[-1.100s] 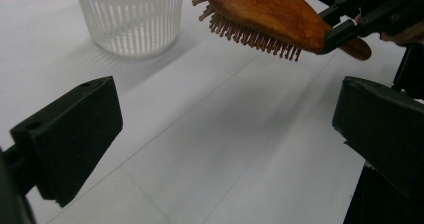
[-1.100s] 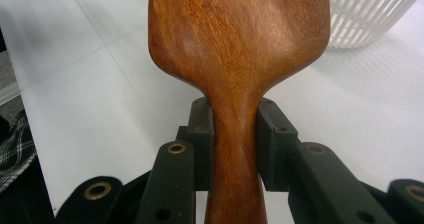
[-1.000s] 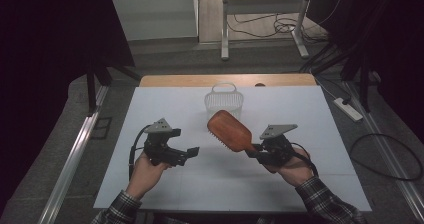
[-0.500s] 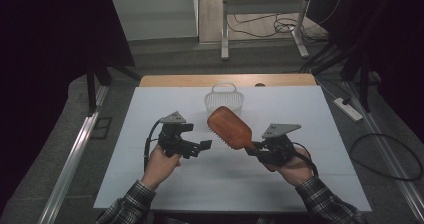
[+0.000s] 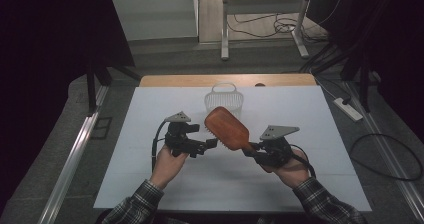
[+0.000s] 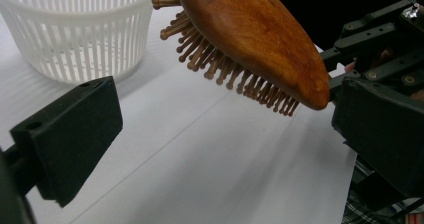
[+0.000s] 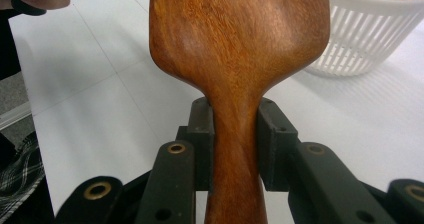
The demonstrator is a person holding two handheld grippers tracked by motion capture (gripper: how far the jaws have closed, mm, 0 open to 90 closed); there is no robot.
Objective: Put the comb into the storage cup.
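surface: white table | on it: white slatted basket, far middle

1. The high view is dim, its surroundings nearly black; only the white desk catches light.
2. Both gripper views are brighter, with soft shadows.
3. The close hairbrush looks slightly soft.

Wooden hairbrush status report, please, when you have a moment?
Right gripper shut on brown wooden hairbrush handle. Left gripper open beside its head. White slatted plastic basket behind, apart.

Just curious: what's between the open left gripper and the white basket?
In the high view, the wooden hairbrush's head sits between left gripper and white slatted plastic basket.
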